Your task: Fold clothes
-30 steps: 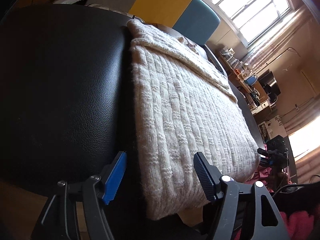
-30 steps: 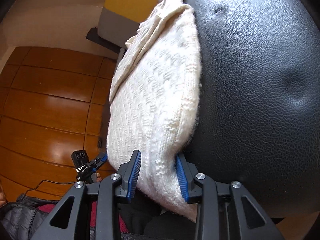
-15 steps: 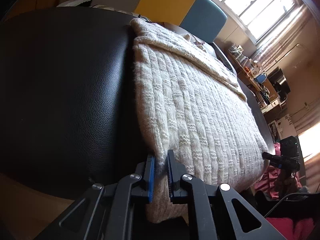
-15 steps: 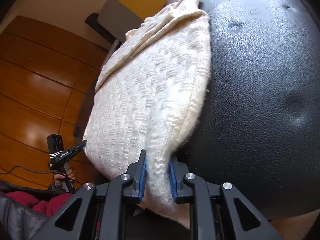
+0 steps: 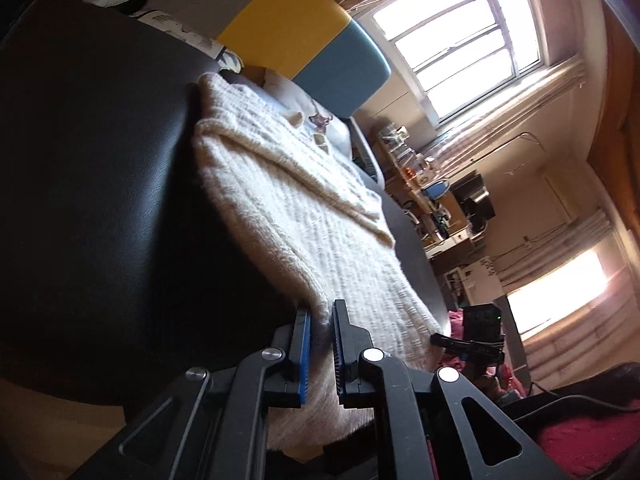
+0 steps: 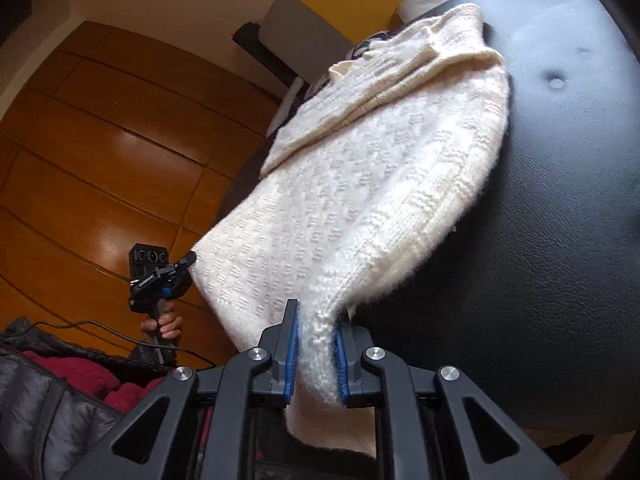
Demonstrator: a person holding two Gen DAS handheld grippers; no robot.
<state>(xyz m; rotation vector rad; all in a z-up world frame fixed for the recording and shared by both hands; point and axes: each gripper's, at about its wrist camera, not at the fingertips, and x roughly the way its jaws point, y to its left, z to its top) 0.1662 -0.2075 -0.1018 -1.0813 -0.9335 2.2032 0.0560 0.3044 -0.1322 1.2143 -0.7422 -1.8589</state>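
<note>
**A:** So where's the cream cable-knit sweater (image 6: 360, 184) sitting relative to your tongs right now?

**B:** It's lying folded on the black padded leather seat (image 6: 560, 220), and you're pinching its near hem at both corners. Your left gripper (image 5: 320, 354) is clamping down on the corner closest to the bare leather, blue pads squeezing the knit between them. Your right gripper (image 6: 316, 356) is doing the same on the other corner, and the fabric is rising off the seat there, a bit of hem dangling below the jaws.

**A:** Counts?

**B:** One sweater, two grippers, both biting into it. You're also catching each tool from the other camera: the left one is showing up in the right wrist view with your hand (image 6: 164, 320) wrapped around its handle. One bright window (image 5: 460, 40) is glowing at the top of the left wrist view, above a cluttered shelf.

**A:** Any writing you can read?

**B:** There's a small white label on the side of that far gripper, but it's too tiny to make out.
</note>
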